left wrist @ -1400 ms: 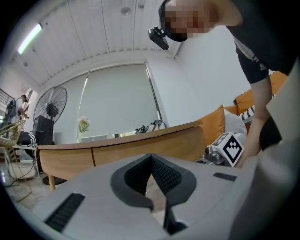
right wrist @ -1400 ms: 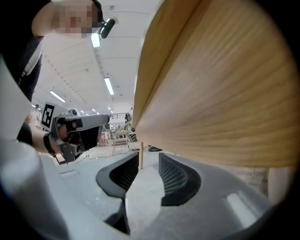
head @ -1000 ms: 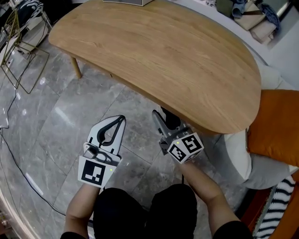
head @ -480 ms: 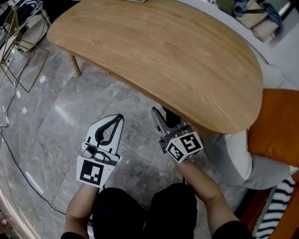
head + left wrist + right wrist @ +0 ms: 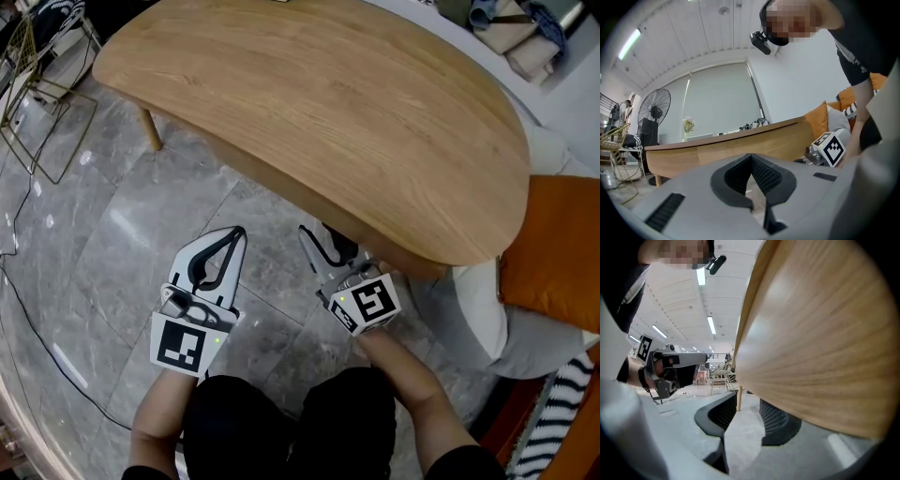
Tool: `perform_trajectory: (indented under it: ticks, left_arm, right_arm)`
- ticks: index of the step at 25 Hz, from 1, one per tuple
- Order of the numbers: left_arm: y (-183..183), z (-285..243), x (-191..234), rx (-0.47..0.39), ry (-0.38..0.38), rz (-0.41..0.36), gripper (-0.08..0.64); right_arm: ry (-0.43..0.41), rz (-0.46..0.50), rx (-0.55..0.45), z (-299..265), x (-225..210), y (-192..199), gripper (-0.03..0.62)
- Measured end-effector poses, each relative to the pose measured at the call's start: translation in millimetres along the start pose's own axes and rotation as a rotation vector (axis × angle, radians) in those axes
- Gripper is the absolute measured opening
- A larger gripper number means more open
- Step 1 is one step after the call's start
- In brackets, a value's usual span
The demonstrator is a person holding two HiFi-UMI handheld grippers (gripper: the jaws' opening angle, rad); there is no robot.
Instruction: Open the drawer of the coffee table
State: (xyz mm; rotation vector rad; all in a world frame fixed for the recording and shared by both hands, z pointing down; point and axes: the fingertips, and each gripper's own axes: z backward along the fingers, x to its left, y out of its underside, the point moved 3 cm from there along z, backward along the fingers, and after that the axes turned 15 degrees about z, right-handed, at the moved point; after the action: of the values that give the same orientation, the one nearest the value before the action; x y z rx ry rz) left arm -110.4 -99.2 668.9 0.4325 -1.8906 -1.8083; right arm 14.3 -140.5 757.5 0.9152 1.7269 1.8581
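Well, my right gripper [image 5: 328,242] sat jaws apart and empty under the near edge of the coffee table [image 5: 319,103], left gripper [image 5: 234,236] pinched together on nothing; the drawer, presumably in the wooden apron [image 5: 740,149], looked rigid, smooth and handle-less, so I'd hook its lower lip
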Motion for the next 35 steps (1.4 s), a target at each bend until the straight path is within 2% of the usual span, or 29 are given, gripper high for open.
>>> perform_trajectory:
  ticks: [8, 12, 15, 21, 26, 35]
  left_arm:
    - [1, 4, -2, -0.006, 0.001, 0.006, 0.006]
    - [-1, 7, 0, -0.007, -0.007, 0.004, 0.007]
    - [-3, 12, -2, -0.01, -0.008, -0.003, 0.006]
    - [-8, 22, 1, -0.011, -0.021, -0.017, 0.006]
    - [-11, 25, -4, -0.018, -0.009, -0.019, 0.006]
    - [-9, 31, -1, -0.012, -0.02, -0.02, 0.006]
  right_arm:
    - [0.028, -0.102, -0.004, 0, -7, 10, 0.144]
    - [0.024, -0.103, -0.037, -5, -10, 1, 0.144]
    - [0.046, -0.12, -0.021, -3, -9, 2, 0.144]
    - [0.054, -0.043, 0.008, -1, -2, 0, 0.144]
    - [0.026, -0.029, 0.013, 2, 8, -1, 0.144]
    - [-0.042, 0.084, -0.004, 8, 35, -9, 0.144]
